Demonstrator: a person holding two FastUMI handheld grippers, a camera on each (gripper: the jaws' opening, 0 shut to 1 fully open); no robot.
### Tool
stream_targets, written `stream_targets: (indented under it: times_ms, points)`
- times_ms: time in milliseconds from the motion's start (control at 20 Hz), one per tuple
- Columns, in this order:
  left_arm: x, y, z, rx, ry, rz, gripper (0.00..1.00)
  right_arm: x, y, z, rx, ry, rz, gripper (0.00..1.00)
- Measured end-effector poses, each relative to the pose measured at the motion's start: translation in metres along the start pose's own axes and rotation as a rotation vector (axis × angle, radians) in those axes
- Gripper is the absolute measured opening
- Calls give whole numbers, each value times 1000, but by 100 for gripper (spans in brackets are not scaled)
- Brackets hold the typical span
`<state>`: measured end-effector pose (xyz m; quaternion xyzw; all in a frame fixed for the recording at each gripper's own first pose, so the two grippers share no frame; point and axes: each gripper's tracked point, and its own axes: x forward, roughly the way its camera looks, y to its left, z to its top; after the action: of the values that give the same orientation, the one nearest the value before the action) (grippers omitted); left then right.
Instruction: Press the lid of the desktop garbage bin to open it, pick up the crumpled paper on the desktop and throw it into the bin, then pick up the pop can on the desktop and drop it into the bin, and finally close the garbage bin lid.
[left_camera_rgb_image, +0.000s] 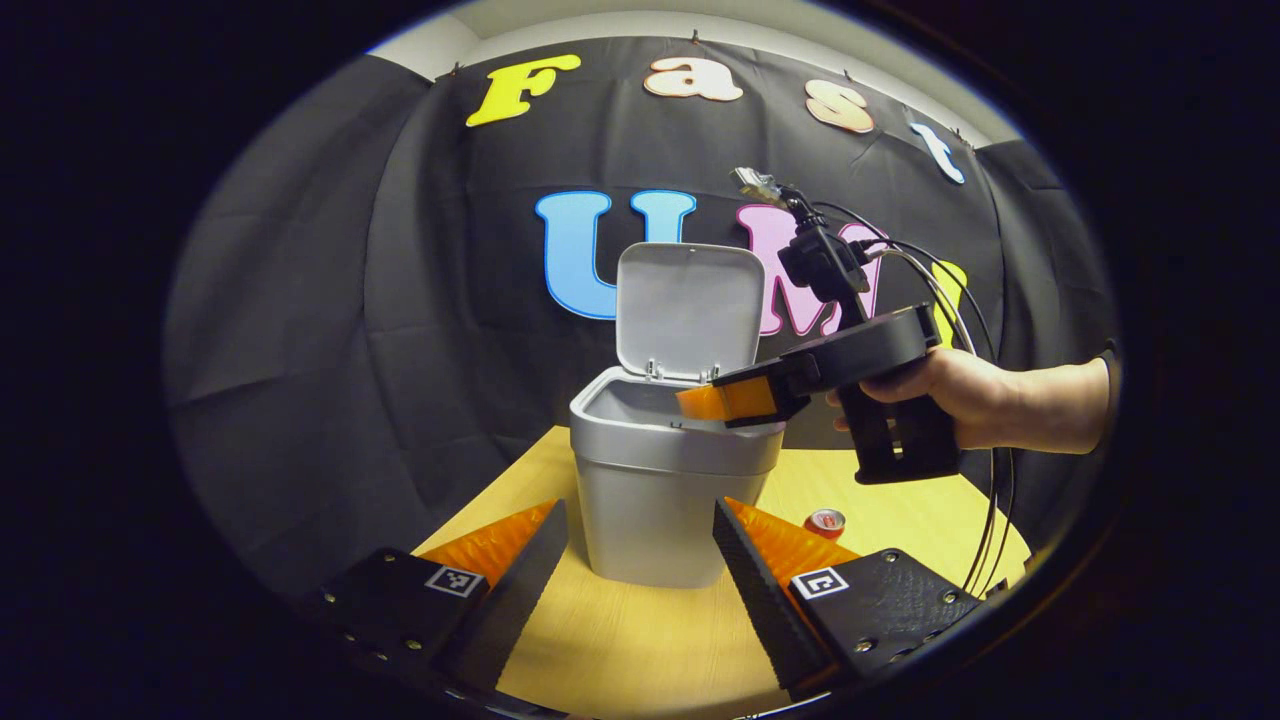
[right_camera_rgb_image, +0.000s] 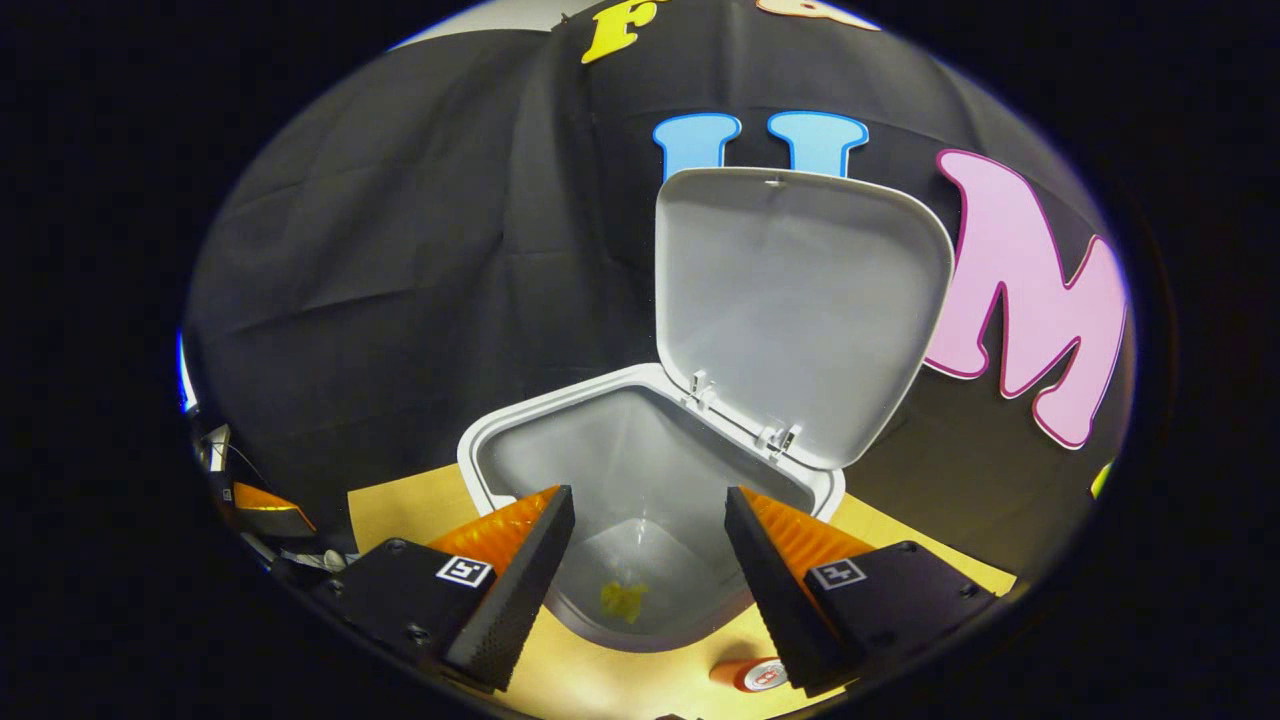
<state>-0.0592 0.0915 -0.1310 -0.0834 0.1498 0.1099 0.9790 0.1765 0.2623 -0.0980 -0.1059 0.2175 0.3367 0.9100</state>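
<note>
The grey bin stands on the wooden table with its lid swung up and open. In the right gripper view I look down into the bin, where a yellow crumpled paper lies on the bottom, and the lid stands behind. My right gripper hangs open over the bin's mouth, holding nothing; the left gripper view shows it over the bin's rim. A red pop can stands right of the bin; its top shows below the right fingers. My left gripper is open in front of the bin.
A hand holds the right gripper, with cables trailing down to the table's right side. The wooden table ends in a curved edge at the right. The left gripper's body sits at the left.
</note>
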Motion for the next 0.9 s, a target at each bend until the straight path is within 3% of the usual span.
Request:
stream_targets:
  times_ms: [450, 750, 900]
  points:
    - [13, -42, -14, 48, 23, -126, 96, -70, -66, 2, 28, -112, -200, 98]
    - [38, -97, -38, 109, 55, -272, 96, -143, -120, -28, 136, -152, -372, 98]
    - [61, -129, -57, 164, 69, -339, 96, -184, -152, -59, 167, -179, -505, 98]
